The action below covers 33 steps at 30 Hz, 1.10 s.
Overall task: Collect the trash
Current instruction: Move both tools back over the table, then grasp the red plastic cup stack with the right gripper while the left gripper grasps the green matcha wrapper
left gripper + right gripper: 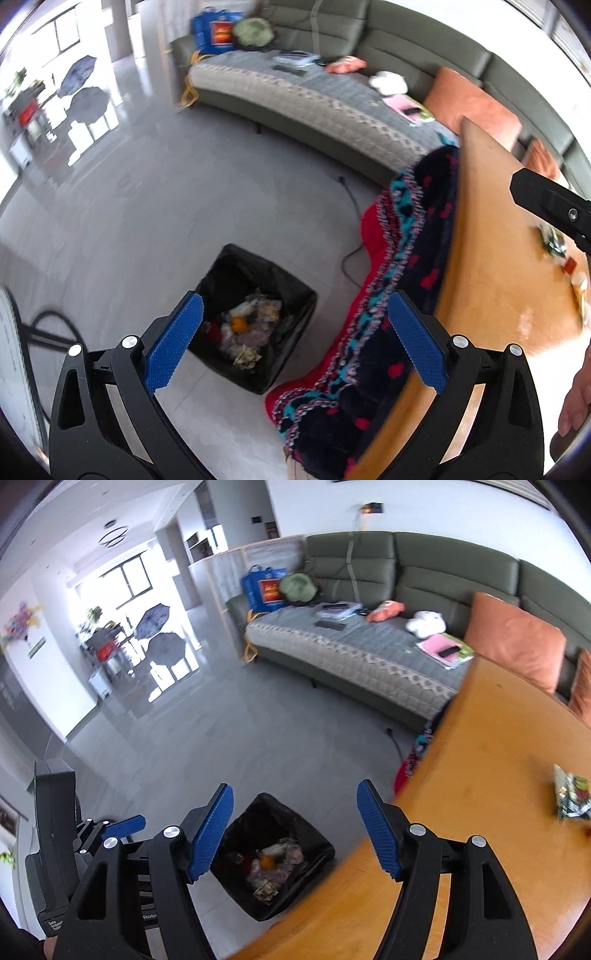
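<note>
Black gripper frames, silver screws, textured blue fingers (pixel 177 339).

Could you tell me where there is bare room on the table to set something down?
The wooden table is bare between its blanket-draped edge and the snack wrapper. It is crowded around that wrapper and the scraps near it.

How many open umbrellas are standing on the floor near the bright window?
2: a blue umbrella nearer the window, and a grey umbrella just below it in the picture. Others may be hidden behind the furniture.

Bright window glare, fisheye-warped, motion-blurred.
</note>
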{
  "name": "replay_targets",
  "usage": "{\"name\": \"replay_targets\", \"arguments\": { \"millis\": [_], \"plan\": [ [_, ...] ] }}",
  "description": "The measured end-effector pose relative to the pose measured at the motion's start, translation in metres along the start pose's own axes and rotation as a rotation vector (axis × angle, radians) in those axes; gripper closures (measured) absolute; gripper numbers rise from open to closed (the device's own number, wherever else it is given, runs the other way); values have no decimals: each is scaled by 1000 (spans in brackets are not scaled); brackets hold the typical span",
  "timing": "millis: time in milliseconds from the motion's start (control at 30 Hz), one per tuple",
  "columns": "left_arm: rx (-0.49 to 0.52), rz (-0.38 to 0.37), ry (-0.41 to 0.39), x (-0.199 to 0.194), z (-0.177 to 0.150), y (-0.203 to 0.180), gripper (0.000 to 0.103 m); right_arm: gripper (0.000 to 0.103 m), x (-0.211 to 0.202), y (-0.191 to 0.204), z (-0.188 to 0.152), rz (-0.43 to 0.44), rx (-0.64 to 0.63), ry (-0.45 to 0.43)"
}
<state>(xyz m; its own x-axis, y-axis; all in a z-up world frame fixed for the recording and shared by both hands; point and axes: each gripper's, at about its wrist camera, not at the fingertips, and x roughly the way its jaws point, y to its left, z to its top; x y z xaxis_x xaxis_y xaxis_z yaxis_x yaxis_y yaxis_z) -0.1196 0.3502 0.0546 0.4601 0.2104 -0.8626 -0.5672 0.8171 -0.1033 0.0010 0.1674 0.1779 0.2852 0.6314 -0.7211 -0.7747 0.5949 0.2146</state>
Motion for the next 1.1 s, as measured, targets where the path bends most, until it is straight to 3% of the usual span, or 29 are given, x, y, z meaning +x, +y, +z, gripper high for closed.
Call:
{"name": "replay_targets", "arguments": {
  "millis": [367, 700, 1100],
  "plan": [
    [213, -119, -10, -2, 7, -130, 6, 33, -65, -110, -24, -141, 142, -62],
    [416, -196, 12, 5, -10, -249, 6, 33, -113, -210, -65, -253, 298, -85],
    [532, -234, 58, 25, -12, -346, 6, 33, -128, -317, -87, -340, 429, -72]
  ]
}}
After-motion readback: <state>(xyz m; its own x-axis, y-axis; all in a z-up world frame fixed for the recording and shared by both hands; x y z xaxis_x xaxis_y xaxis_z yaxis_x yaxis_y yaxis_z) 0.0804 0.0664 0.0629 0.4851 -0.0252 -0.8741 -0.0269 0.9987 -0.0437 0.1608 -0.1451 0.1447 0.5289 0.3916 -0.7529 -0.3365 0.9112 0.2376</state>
